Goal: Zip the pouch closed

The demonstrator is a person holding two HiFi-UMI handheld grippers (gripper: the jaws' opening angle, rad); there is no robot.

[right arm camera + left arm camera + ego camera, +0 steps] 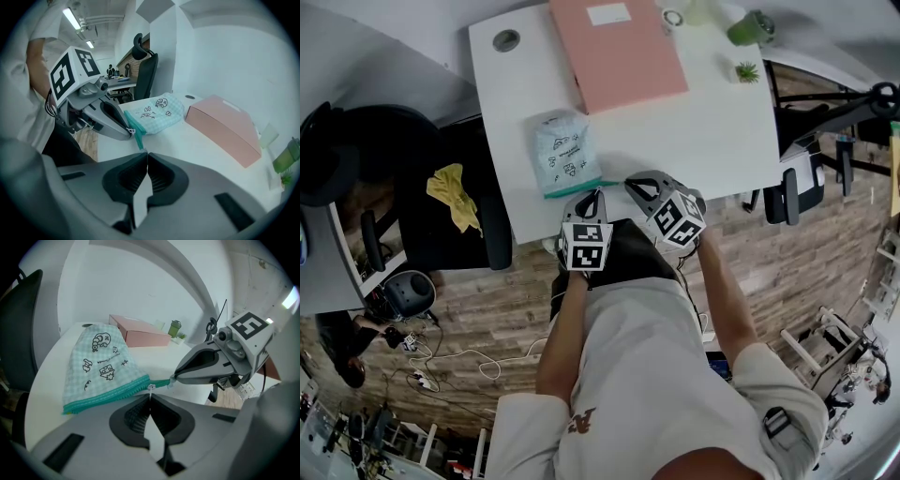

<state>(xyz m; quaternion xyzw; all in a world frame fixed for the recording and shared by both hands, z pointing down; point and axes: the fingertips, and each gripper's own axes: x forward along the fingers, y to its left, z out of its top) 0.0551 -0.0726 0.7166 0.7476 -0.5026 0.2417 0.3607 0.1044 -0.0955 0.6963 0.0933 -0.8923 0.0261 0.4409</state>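
Note:
A pale blue checked pouch with cartoon prints and a teal zipper lies near the front edge of the white table. In the left gripper view the pouch lies ahead, and its small silver zipper pull sticks up from the tips of my left gripper, which is shut on it. My right gripper is shut on the teal zipper tape end at the pouch's corner. Both grippers, left and right, meet at that near right corner.
A flat pink box lies behind the pouch. A green bottle and a small plant stand at the table's far right. A black office chair with a yellow cloth stands left of the table.

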